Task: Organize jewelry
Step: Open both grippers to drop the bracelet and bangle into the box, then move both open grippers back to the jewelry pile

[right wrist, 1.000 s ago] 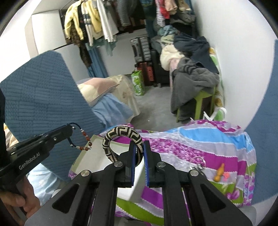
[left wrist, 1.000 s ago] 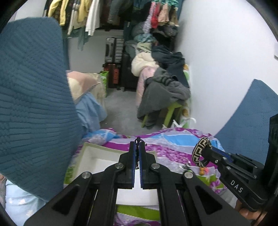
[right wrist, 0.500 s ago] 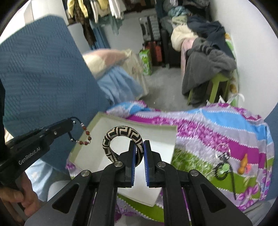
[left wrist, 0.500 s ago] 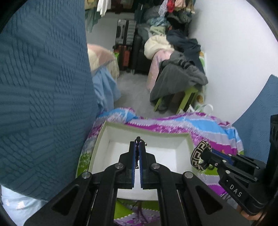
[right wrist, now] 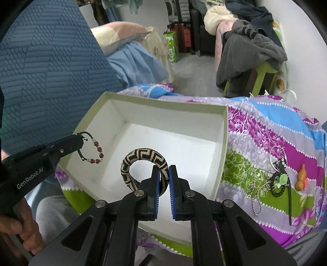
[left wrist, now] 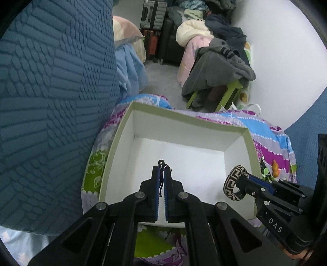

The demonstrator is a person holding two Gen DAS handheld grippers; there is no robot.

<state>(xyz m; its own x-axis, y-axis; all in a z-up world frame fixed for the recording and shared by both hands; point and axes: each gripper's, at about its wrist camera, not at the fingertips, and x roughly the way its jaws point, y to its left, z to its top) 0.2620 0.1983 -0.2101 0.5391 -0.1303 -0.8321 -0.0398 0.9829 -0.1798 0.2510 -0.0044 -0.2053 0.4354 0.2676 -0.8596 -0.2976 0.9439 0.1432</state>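
Both over the open white cardboard box [right wrist: 221,147] at frame centre, left hand-held gripper [left wrist: 162,170] pinching a red-beaded black cord bracelet [right wrist: 95,150], right hand-held gripper [right wrist: 164,173] clamping a woven black-and-cream bangle [right wrist: 143,158]; simultaneous release risks tangling or snagging cord on pads.

even soft light, sharp focus, fisheye bending, dark corners

A grey blanket [right wrist: 249,51] drapes over a green stool [right wrist: 263,75] by the white wall; black suitcases [left wrist: 153,16] stand beyond, a blue quilted cushion [left wrist: 51,102] left.
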